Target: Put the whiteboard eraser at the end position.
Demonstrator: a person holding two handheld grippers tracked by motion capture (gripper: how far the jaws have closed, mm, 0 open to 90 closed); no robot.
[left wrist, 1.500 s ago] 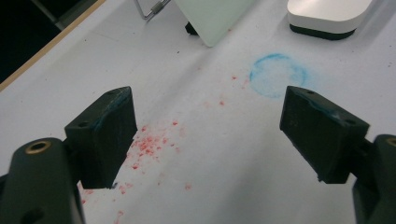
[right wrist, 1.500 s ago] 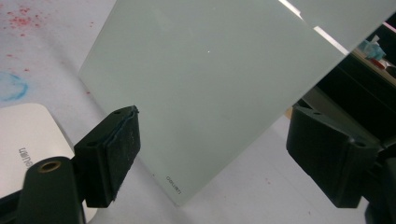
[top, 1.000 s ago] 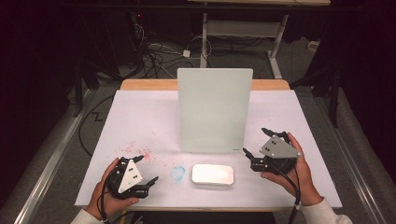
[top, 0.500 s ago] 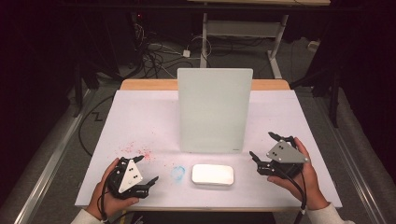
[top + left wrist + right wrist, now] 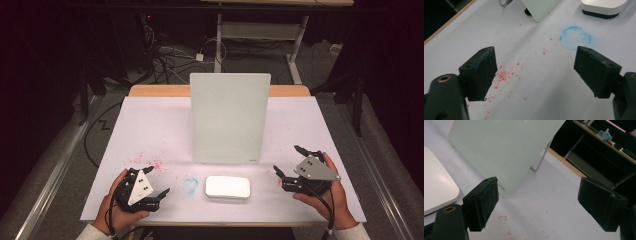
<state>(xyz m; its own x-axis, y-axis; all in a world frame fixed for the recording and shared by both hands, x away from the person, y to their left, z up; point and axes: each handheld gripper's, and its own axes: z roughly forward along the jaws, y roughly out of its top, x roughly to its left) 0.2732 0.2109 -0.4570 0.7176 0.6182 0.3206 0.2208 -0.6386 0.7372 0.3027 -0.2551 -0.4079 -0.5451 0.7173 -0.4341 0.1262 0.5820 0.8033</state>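
Nearest the table's front edge, 2 hands, 1 per gripper: left gripper (image 5: pixel 154 182) hovering low over red specks (image 5: pixel 504 75), jaws spread wide with nothing between, aimed toward the blue chalky ring (image 5: pixel 190 185). Right gripper (image 5: pixel 289 164) also gaping and empty, jaws just been opening further, tilted inward toward the white eraser block (image 5: pixel 227 187), which sits flat between both hands, just right of the ring. Probably parked there for an easy grab from either side. Behind it, the glass board (image 5: pixel 229 118) propped upright on a wire stand, wiping face toward the person. Plenty of bare white table (image 5: pixel 150 125) on both flanks; far wooden edge well beyond.
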